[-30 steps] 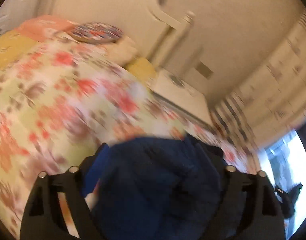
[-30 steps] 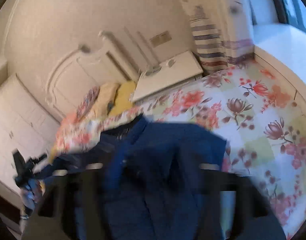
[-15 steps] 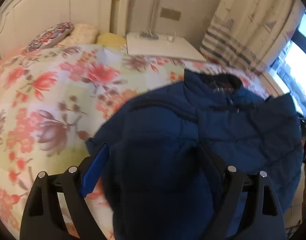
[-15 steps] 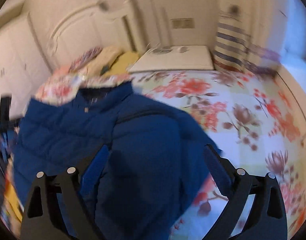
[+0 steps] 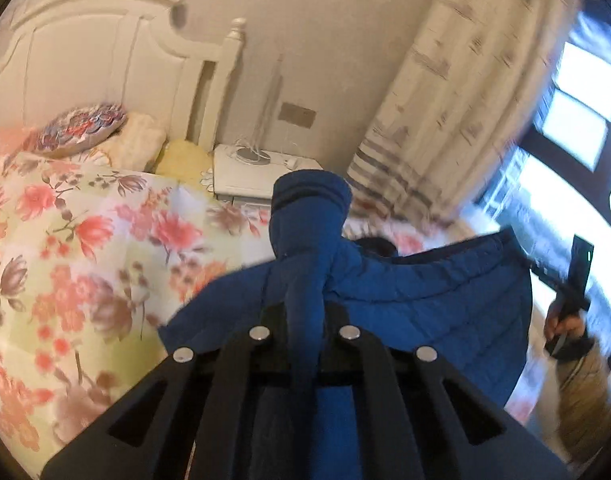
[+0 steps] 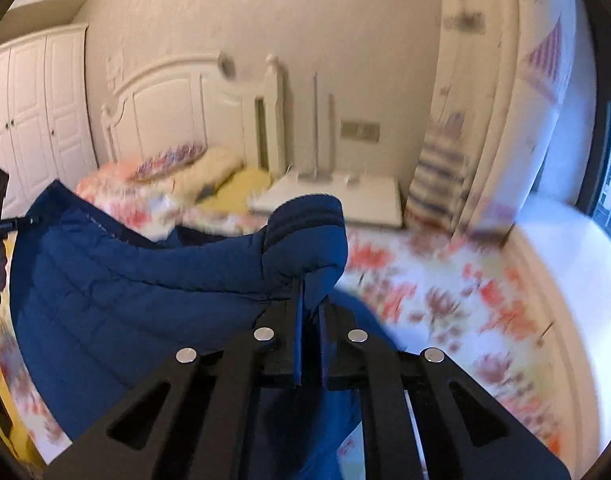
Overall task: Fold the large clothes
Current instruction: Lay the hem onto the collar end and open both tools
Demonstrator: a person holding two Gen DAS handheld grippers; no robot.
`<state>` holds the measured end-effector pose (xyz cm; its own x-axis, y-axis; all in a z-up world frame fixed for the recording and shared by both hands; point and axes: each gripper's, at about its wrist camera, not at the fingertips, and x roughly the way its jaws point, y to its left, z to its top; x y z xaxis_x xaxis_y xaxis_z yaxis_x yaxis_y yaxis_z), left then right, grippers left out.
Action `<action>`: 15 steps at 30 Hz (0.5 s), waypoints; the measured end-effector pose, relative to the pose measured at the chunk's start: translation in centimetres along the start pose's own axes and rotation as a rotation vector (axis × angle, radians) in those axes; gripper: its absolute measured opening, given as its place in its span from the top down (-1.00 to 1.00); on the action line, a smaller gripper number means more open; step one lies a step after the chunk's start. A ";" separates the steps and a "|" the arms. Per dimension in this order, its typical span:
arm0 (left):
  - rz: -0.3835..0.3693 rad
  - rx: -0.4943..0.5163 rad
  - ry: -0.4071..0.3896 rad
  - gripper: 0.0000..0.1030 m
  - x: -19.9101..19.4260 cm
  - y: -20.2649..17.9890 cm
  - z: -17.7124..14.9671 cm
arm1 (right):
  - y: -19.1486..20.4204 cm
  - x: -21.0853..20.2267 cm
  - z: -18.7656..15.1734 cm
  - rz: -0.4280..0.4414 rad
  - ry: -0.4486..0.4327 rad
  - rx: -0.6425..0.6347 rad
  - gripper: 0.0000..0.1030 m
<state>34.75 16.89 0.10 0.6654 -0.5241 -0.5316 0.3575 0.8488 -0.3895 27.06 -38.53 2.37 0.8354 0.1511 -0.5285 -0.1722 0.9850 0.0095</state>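
A dark blue padded jacket (image 5: 425,296) hangs stretched above the flowered bedspread (image 5: 77,248), held by a sleeve at each side. My left gripper (image 5: 305,320) is shut on one blue sleeve, whose ribbed cuff (image 5: 311,196) sticks up past the fingers. In the right wrist view my right gripper (image 6: 310,312) is shut on the other sleeve, its cuff (image 6: 305,220) bulging above the jaws, and the jacket body (image 6: 117,280) spreads off to the left. Each view shows the other hand-held gripper (image 5: 573,288) at its edge.
A white headboard (image 5: 85,60) and pillows (image 5: 81,130) stand at the far end of the bed. A white nightstand (image 5: 257,172) sits beside it, with a striped curtain (image 5: 445,120) and a window to the right. White wardrobe doors (image 6: 29,120) are at the left.
Both grippers went from wide open around jacket cloth to shut on a sleeve each. The jacket has come up off the bed and both views have rolled.
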 end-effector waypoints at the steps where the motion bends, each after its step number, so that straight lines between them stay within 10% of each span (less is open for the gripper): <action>1: 0.009 -0.061 0.031 0.91 1.6 1.0 1.6 | -0.9 1.7 1.6 -0.013 0.030 0.034 0.84; 5: 0.098 -0.273 0.220 0.90 10.9 5.8 3.8 | -4.0 13.4 2.0 -0.078 0.333 0.194 0.84; 8: 0.252 -0.236 0.295 0.78 15.8 6.2 1.4 | -3.8 17.4 -1.6 -0.139 0.412 0.199 0.84; 15: 0.262 -0.162 0.128 0.79 12.4 4.3 2.4 | -5.3 13.3 0.3 -0.152 0.232 0.247 0.84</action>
<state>46.08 14.19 -6.39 0.6294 -0.3026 -0.7158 0.0696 0.9393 -0.3359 39.24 -41.76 -4.42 0.6964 0.0065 -0.7177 0.0997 0.9894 0.1057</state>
